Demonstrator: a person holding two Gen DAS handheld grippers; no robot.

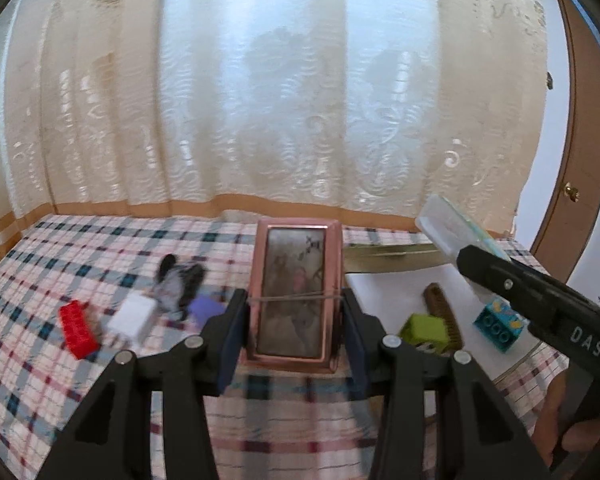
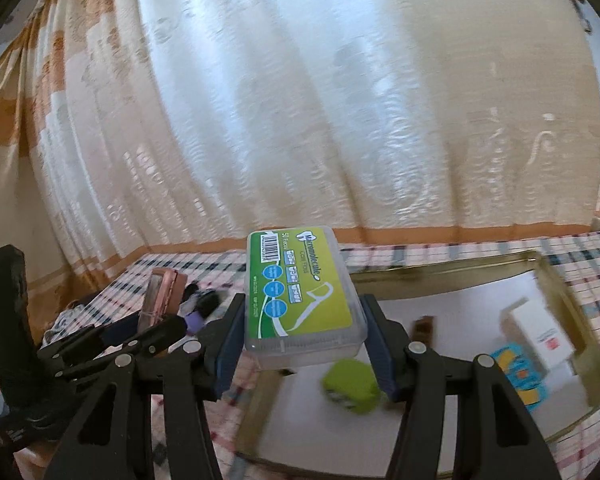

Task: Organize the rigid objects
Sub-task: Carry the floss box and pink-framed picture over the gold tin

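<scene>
My left gripper (image 1: 296, 320) is shut on a pink-framed case (image 1: 294, 292) with a rubber band round it, held above the checked tablecloth. My right gripper (image 2: 300, 344) is shut on a clear floss-pick box (image 2: 302, 296) with a green label, held above the left edge of a gold-rimmed white tray (image 2: 556, 280). In the left wrist view the right gripper (image 1: 464, 256) and its box (image 1: 452, 224) hang over the tray (image 1: 380, 284). The tray holds a green block (image 2: 352, 386), a brown comb (image 2: 422, 328), a blue brick (image 2: 520, 376) and a white box (image 2: 540, 332).
On the cloth left of the tray lie a red brick (image 1: 78, 328), a white block (image 1: 134, 318), a purple block (image 1: 206, 308) and a black-and-grey soft item (image 1: 178, 280). A lace curtain hangs behind the table. A brown door (image 1: 588, 160) stands at the right.
</scene>
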